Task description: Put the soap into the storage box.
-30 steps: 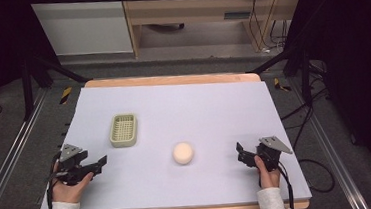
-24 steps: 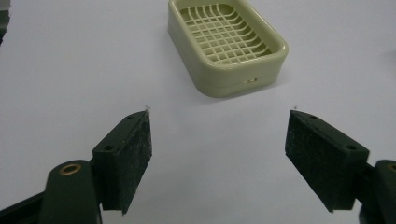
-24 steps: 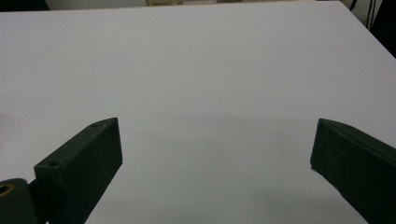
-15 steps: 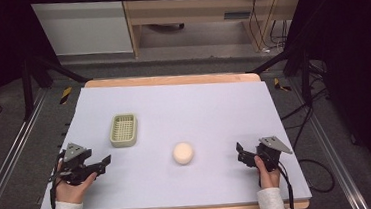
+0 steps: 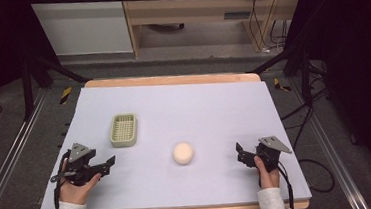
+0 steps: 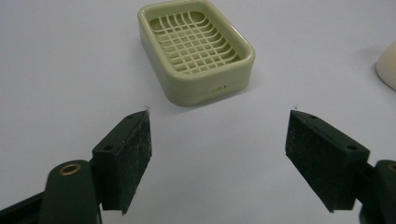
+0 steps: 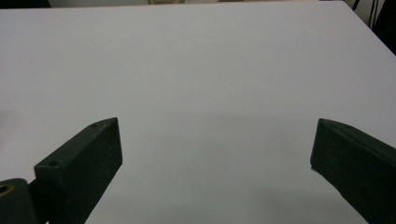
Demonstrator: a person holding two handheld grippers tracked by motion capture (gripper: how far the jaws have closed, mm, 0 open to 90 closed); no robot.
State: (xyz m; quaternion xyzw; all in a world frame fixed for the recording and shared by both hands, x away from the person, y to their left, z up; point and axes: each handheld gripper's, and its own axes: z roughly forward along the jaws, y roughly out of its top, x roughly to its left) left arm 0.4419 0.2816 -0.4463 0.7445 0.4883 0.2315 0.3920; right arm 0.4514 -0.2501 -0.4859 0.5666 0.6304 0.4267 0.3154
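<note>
Since the earlier frames my left gripper [image 5: 109, 163] has turned a little more toward the middle of the table and its jaws have spread wider; the right gripper [image 5: 240, 153] has not moved. Both are open with nothing between the jaws; the left gripper view [image 6: 219, 158] and the right gripper view [image 7: 217, 158] show this clearly.

I judge the step in hand is the left gripper's reach for the dish [image 5: 124, 130], which stands just ahead of it [image 6: 196, 51], near but not touching. The soap [image 5: 183, 153] lies between the two grippers, well apart from the dish. To do it well, I would bring the jaws down over the dish's short sides, square to the rim, and close slowly so that it does not slide on the smooth table [image 5: 198, 103].

The soap is cut off at the right edge of the left gripper view [image 6: 388, 65], and it looks like a round bar of soap, but the picture is too soft to be sure.
</note>
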